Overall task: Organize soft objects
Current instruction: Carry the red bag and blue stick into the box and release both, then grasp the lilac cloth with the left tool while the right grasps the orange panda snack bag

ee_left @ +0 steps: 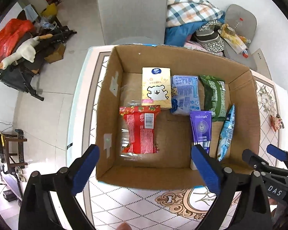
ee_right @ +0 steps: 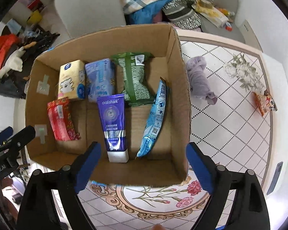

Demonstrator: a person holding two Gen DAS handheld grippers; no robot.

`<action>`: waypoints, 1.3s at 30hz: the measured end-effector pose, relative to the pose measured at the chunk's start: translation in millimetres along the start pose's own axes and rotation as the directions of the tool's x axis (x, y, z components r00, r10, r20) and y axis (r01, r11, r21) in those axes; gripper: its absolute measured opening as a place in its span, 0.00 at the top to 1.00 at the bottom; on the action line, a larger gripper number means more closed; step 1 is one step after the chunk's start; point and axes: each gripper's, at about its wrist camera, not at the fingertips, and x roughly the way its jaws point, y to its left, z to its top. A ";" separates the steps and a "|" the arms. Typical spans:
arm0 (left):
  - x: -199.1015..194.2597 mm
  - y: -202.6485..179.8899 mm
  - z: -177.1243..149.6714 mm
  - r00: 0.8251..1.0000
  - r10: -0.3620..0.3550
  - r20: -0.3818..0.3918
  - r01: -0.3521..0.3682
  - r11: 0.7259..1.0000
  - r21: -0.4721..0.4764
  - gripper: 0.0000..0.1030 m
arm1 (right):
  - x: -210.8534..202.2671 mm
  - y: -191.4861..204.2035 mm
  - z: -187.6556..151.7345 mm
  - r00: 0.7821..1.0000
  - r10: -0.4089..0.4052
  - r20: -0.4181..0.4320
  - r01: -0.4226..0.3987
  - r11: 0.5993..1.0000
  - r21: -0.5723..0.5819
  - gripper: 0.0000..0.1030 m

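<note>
Left claw: the left claw (ee_left: 145,165) hangs above the near wall of the cardboard box (ee_left: 105,103), pointing down, jaws wide apart, nothing between them.
Right claw: the right claw (ee_right: 144,163) hangs over the box's near right corner, jaws spread wide and empty; its side also shows at the right edge of the left wrist view.
Box: open-topped, standing on the patterned counter (ee_right: 230,118).
Red packet: the red snack packet (ee_left: 140,132) lies flat on the box floor at the left, barcode side up.
Tissue pack: a yellow tissue pack (ee_left: 156,87) with a white cartoon animal lies at the back, just beyond the red packet.
Blue pack: a pale blue soft pack (ee_left: 186,94) lies just right of the tissue pack.
Green packet: a green packet (ee_left: 215,97) lies at the back right.
Tube: a purple toothpaste tube (ee_right: 112,122) lies in the middle, white cap toward the near wall.
Light blue pouch: a light blue pouch (ee_right: 155,120) leans on edge near the right wall.
Outside the box: a lilac cloth (ee_right: 199,80) lies bunched on the counter just right of the box; a small orange packet (ee_right: 266,103) lies farther right.
</note>
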 end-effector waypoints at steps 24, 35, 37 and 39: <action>-64.9 -178.8 18.0 0.996 -0.068 0.065 0.058 0.987 0.152 0.04 | -69.3 -165.9 -33.7 0.982 0.165 0.095 -0.183 0.953 0.242 0.06; 73.2 -368.5 113.9 0.984 0.090 -0.156 -0.032 0.939 0.341 0.04 | -5.2 -373.7 12.0 0.996 0.092 -0.003 -0.080 0.877 0.474 0.06; 100.9 -387.1 122.1 0.971 0.147 -0.190 -0.067 0.925 0.374 0.06 | 11.6 -392.1 21.0 0.995 0.098 -0.028 -0.072 0.870 0.488 0.06; 121.6 -400.1 123.3 0.960 0.185 -0.212 -0.087 0.912 0.402 0.14 | 27.7 -404.8 28.5 0.993 0.108 -0.047 -0.071 0.866 0.494 0.06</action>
